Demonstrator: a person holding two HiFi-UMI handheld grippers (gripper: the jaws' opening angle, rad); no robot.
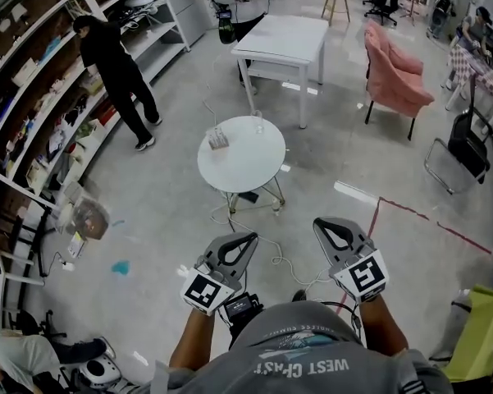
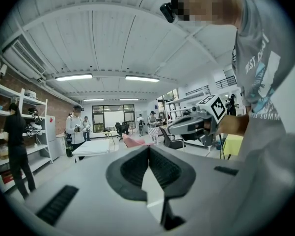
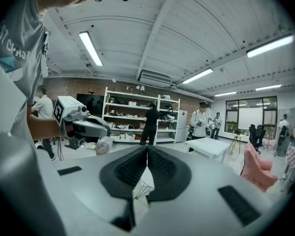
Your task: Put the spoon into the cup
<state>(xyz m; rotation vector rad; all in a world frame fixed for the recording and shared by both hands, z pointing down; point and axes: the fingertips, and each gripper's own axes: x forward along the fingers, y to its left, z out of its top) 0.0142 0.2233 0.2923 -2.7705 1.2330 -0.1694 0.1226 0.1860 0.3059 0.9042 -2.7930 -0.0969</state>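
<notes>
Head view, both tools raised before me. The left tool (image 1: 244, 241) and right tool (image 1: 323, 226) each have their jaws pressed together with nothing between them, as each tool's own view confirms. The round white surface (image 1: 254, 175) stands well apart from both, across open floor. On it, near the far edge, I see a clear cup (image 1: 257, 124), upright as far as I can tell. A small grey item (image 1: 218, 138) lies to its left and apart from it. I cannot make out the spoon as such at this range, and I judge it to be that item or part of it. The task, by my reading, has not begun: nothing is held and the cup looks empty. Hazards from here are several. A cable (image 1: 272, 257) trails over the floor between me and the surface and could snag a foot on the approach. The cup looks light, so a tool passing close could tip it. A thin spoon could slide away from closing jaws, or twist out of a grip taken off-centre. Both tools must also open before either can take anything.
</notes>
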